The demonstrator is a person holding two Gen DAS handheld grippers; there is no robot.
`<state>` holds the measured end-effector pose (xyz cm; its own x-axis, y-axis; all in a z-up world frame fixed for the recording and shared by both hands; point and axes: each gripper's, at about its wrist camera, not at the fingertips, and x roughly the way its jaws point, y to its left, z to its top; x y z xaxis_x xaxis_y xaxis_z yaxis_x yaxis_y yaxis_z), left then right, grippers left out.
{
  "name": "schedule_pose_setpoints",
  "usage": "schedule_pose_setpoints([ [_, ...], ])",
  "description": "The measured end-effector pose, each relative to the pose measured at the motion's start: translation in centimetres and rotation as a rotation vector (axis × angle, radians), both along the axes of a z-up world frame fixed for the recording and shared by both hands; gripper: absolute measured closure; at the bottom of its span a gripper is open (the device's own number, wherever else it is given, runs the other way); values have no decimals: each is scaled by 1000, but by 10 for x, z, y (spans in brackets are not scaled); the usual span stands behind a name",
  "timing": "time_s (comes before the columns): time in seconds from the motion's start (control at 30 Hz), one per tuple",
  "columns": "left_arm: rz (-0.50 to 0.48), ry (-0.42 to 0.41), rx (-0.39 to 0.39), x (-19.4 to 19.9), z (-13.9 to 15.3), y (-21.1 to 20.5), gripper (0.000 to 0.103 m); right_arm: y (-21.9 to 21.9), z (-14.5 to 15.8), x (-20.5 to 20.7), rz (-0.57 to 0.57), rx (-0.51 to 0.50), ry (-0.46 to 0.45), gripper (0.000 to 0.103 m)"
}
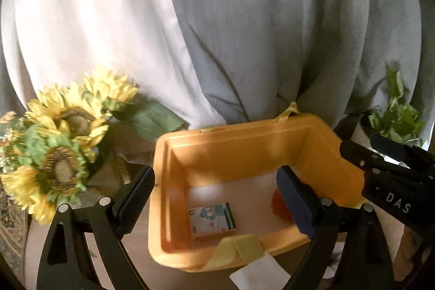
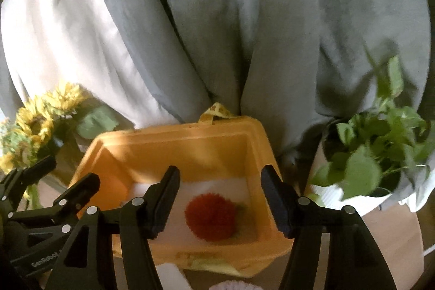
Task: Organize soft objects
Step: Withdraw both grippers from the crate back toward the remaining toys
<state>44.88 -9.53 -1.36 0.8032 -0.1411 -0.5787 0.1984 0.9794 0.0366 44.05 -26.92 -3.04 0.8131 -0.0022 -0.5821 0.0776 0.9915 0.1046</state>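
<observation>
A yellow plastic bin (image 1: 244, 129) (image 2: 176, 132) stands on the table in front of pale curtains. A red fuzzy strawberry-like toy (image 2: 210, 216) (image 1: 277, 204) lies on its floor toward the right. To its left lies a small packet with a bear print (image 1: 212, 218). My left gripper (image 1: 214, 178) (image 2: 70, 171) hangs open over the bin's left half with nothing between its fingers. Beside it, my right gripper (image 2: 220, 175) (image 1: 365, 148) is open above the red toy and apart from it.
Artificial sunflowers (image 1: 59, 143) (image 2: 35, 121) stand left of the bin. A green potted plant (image 2: 375, 154) (image 1: 394, 118) stands at the right. Curtains (image 1: 217, 18) hang close behind. Something white (image 1: 258, 273) lies at the bin's near edge.
</observation>
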Motion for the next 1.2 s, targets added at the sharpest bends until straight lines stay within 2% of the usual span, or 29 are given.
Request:
schedule_pose_setpoints([
  [0.4,16,-78,-1,-69,30,7,11,0,32,-72,-60,-43,-106,36],
  [0.7,81,-115,46,-111,28,13,11,-3,36,-112,-104,-98,-133,32],
  [0.8,98,-103,41,-124,24,16,11,-4,34,-127,-116,-114,-139,27],
  [1.1,128,-49,12,-151,9,20,11,-2,23,-153,-107,-118,-119,24],
  [1.2,141,-46,31,-163,2,21,11,-2,18,-161,-111,-115,-106,23],
])
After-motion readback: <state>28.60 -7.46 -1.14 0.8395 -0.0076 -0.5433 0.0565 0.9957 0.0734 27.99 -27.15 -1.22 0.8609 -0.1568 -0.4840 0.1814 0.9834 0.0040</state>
